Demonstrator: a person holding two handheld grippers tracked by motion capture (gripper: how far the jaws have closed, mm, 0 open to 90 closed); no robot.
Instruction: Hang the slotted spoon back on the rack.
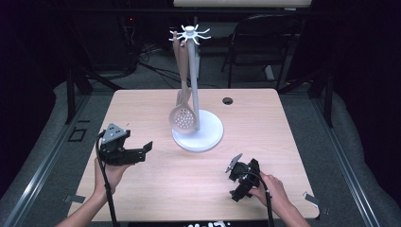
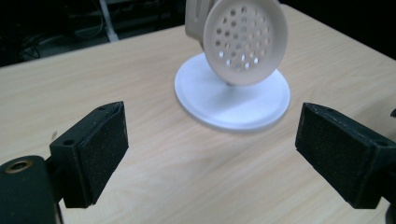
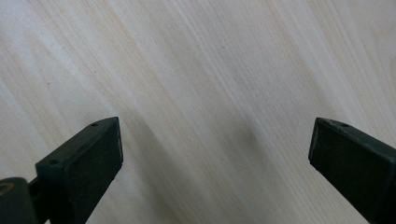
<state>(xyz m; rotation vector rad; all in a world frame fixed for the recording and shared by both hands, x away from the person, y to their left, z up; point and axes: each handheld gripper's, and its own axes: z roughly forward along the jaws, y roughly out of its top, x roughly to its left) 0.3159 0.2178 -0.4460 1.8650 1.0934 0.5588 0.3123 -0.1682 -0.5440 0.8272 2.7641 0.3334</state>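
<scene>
Skimmer [image 1: 182,118] hanging from the white stand [image 1: 197,135], its perforated bowl low against the pole and just above the round base, its long handle running straight up to the hook ring at the top. A second wooden utensil appears to hang behind it, though the high view is too coarse to say what kind. The left tool [image 1: 147,147] sits to the left of the stand and a little nearer the person, released, its pads wide apart with nothing between them; in the left gripper view the skimmer bowl [image 2: 245,42] faces it across bare table [image 2: 154,163], ahead and slightly right. The right tool [image 1: 235,165] lies nearer the person, right of the stand's base, also released and empty, aimed down at the tabletop [image 3: 210,93]. Of the two, the left tool looks the better placed: it already points toward the bowl. The skimmer's axis is vertical, so a grasp would likely come sideways, across the handle.
</scene>
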